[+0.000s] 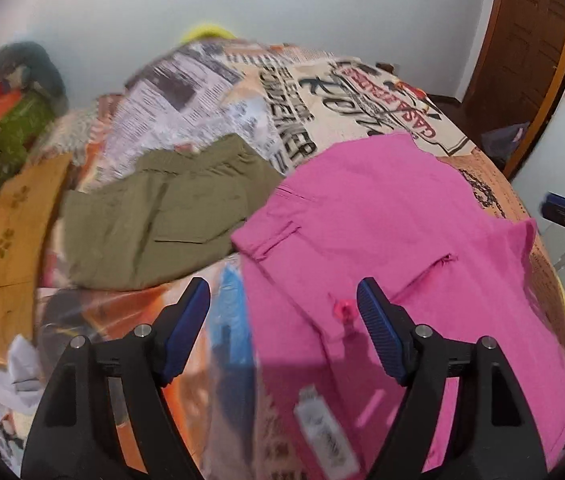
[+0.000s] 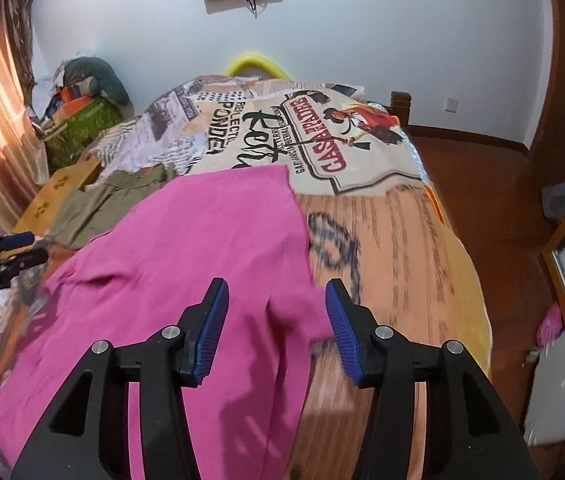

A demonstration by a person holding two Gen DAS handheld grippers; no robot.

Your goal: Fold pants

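Green pants (image 1: 170,216): left middle of the left view, lying flat and folded on the bed (image 2: 402,248), seemingly put aside
Pink pants (image 1: 382,232): middle to right, spread flat on the bed, likely ready for folding
Left hand-held gripper (image 1: 282,320): wide, holding nothing, over the pink waist edge
Right hand-held gripper (image 2: 276,316): wide, holding nothing, above the pink pants' right edge
Hard to see: pictures blurry; near pant ends cut off at the bottom

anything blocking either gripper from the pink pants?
Nothing visible. The pink pants lie spread on the bed, directly under both open grippers: left gripper over one edge, right gripper over the other. The olive pants lie beside and beyond them, not between. No fabric is between either gripper's jaws.
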